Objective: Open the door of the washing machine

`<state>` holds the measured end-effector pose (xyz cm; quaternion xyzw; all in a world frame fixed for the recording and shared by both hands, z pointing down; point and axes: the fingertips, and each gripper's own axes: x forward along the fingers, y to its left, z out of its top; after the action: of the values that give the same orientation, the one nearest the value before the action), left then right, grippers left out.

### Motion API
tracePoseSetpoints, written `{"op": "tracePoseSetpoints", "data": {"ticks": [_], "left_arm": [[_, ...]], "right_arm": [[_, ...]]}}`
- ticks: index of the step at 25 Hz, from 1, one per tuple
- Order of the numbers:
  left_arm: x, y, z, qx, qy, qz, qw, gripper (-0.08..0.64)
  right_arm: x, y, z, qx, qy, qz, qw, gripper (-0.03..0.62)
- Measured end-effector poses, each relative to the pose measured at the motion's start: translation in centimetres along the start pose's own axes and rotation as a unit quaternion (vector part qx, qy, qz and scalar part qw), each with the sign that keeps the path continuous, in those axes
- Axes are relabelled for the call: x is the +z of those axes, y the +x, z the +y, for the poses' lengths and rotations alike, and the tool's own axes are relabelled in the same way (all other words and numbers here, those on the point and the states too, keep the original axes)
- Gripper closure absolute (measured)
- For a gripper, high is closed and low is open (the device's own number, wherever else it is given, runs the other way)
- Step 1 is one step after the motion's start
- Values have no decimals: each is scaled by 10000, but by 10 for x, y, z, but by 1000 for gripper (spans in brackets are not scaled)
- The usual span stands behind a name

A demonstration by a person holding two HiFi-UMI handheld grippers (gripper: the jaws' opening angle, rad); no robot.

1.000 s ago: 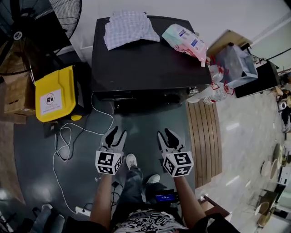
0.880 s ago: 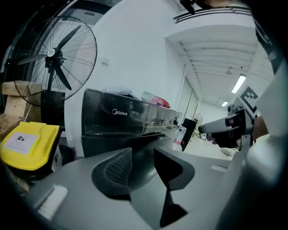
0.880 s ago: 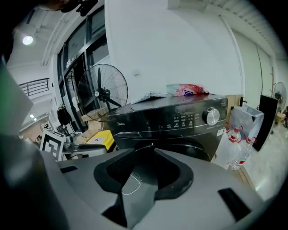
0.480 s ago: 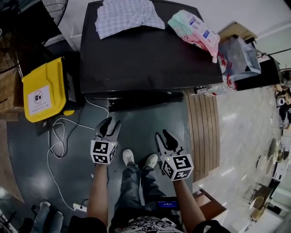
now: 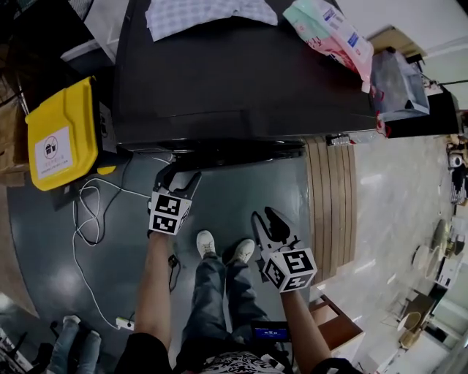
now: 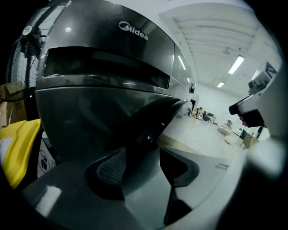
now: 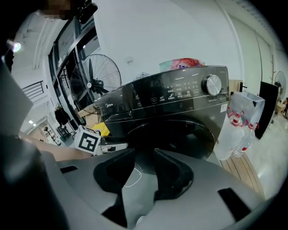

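Head view: left gripper (image 5: 179,175), just opened empty, by washing machine (image 5: 241,80); right gripper (image 5: 263,216) released.

A big dark washing machine (image 5: 241,73) fills the top of the picture. On its lid lie a checked cloth (image 5: 208,13) and a pink and green packet (image 5: 329,33). A yellow bin (image 5: 62,135) stands just beside it on the left, and a white cable (image 5: 91,219) curls on the grey floor (image 5: 234,197). The left gripper (image 5: 174,177) reaches right up to the machine's front edge. Its jaws have just been opening (they are dark against the dark front, so what sits between them cannot be told). The right gripper (image 5: 269,221) hangs further back over the floor — jaws apart, nothing in them. Two white shoes (image 5: 207,243) stand between the grippers.
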<state>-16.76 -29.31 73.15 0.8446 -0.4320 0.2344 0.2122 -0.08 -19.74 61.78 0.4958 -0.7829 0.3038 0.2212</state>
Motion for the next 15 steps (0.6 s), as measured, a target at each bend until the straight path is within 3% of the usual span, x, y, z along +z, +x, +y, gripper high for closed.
{"op": "tracePoseSetpoints", "data": {"ticks": [6, 15], "left_arm": [[-2, 20, -9, -269, 609, 353, 9972, 331], [-3, 19, -11, -80, 632, 427, 9971, 341]], "right_arm": [[-15, -3, -7, -41, 107, 97, 9999, 459], [-28, -2, 2, 91, 145, 244, 9996, 462]]}}
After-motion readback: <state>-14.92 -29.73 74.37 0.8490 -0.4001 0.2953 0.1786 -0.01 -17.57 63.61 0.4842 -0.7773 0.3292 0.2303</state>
